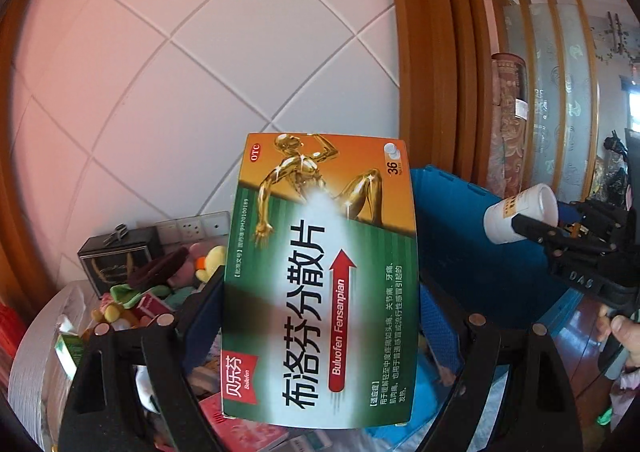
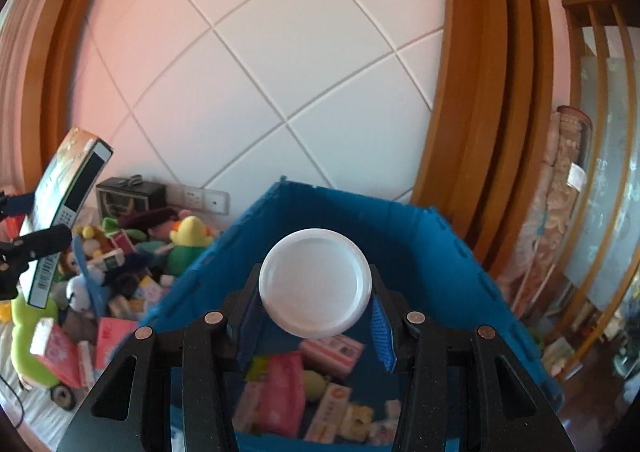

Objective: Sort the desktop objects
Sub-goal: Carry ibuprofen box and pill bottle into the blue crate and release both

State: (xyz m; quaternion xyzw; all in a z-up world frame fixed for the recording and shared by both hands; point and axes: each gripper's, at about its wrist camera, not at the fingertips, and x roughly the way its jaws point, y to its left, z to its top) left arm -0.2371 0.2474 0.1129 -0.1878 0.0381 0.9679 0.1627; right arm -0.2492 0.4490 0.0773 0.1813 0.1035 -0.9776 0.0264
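Note:
My left gripper [image 1: 320, 288] is shut on a green and orange ibuprofen medicine box [image 1: 320, 276] and holds it upright in the air, in front of the blue bin [image 1: 472, 236]. The box also shows in the right wrist view [image 2: 60, 212], at the far left. My right gripper [image 2: 316, 292] is shut on a white pill bottle [image 2: 315, 282], held over the open blue bin [image 2: 432, 252]. In the left wrist view the bottle [image 1: 520, 214] sits in the right gripper [image 1: 536, 228] at the right.
The bin holds several boxes and packets [image 2: 320, 380]. A pile of plush toys and small boxes [image 2: 120, 264] lies left of the bin on a white cloth. A black case [image 1: 116, 256] and wall sockets [image 1: 192, 228] stand at the tiled wall. A wooden door frame [image 2: 480, 132] is on the right.

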